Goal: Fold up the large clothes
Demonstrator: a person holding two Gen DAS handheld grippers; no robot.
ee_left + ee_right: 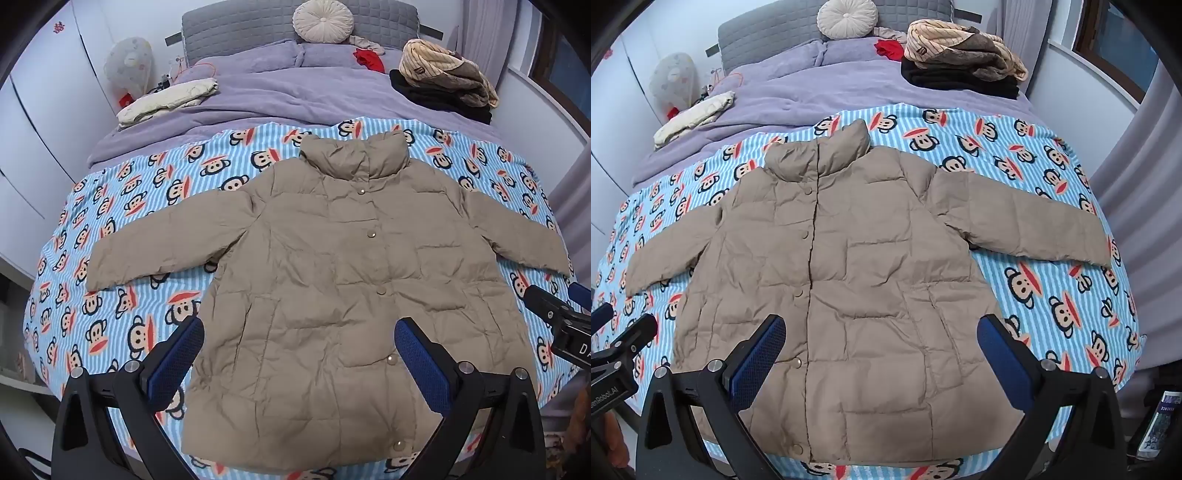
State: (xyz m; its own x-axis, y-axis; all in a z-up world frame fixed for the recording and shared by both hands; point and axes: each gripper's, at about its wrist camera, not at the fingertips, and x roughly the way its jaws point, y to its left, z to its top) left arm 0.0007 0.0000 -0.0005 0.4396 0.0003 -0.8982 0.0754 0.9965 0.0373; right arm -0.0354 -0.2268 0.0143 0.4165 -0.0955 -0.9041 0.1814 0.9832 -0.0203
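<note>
Nearby, folded clothes (443,81) lie beyond the jacket (332,277); each gripper (299,354) (881,350) gapes empty.

Home bedroom. Indicated by a made bed (258,99) with grey padded headboard (236,29), purple pillows (258,55), cartoon-monkey blanket (122,295), white wardrobe doors (44,122), and stacked folded clothes (443,85).

1. The left wrist view is looking steeply down from the foot of the bed (110,229) toward the headboard, sitting near the coat (332,277).
2. The right wrist view is facing likewise, shifted rightward.
3. Both are sharing the coat (849,277) and the bed (1052,258).
</note>
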